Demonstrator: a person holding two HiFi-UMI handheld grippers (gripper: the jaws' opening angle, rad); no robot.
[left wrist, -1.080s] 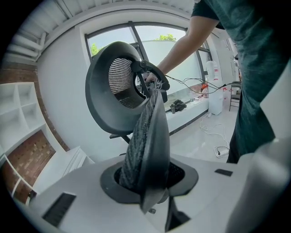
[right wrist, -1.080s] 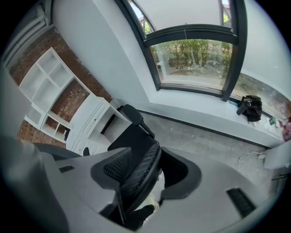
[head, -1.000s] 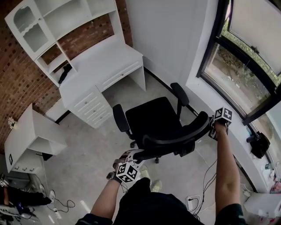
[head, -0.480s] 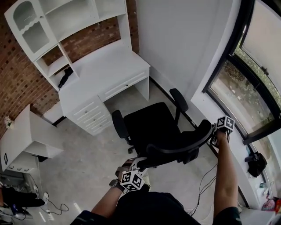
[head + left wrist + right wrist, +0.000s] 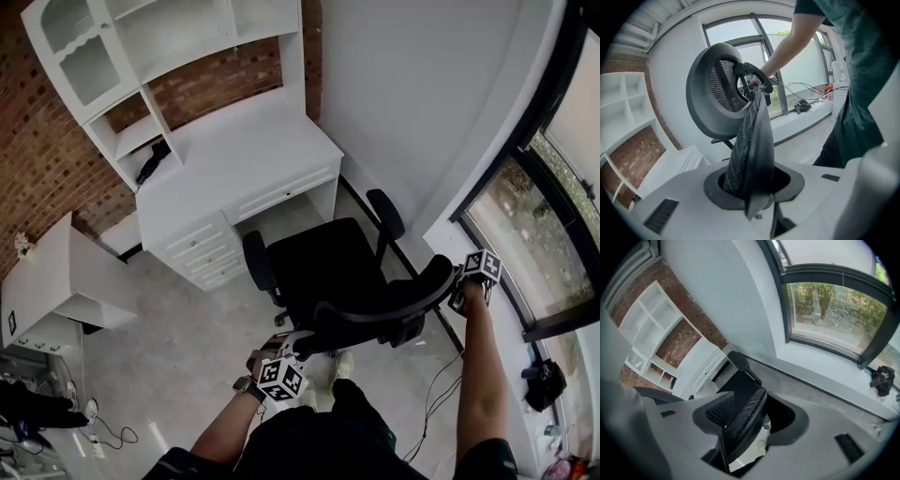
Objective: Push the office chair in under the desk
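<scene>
The office chair [image 5: 328, 258] stands just in front of the white desk [image 5: 244, 159], its seat turned toward the gap beneath but not yet under it. My left gripper [image 5: 281, 349] is clamped on the left rim of the backrest [image 5: 375, 309], while my right gripper [image 5: 459, 294] has its jaws opening with the right rim between them. I judge the chair heavy but likely free to roll and swivel. The mesh looks soft and the frame rim stiff, so I want a hold on both rims and an even push.
</scene>
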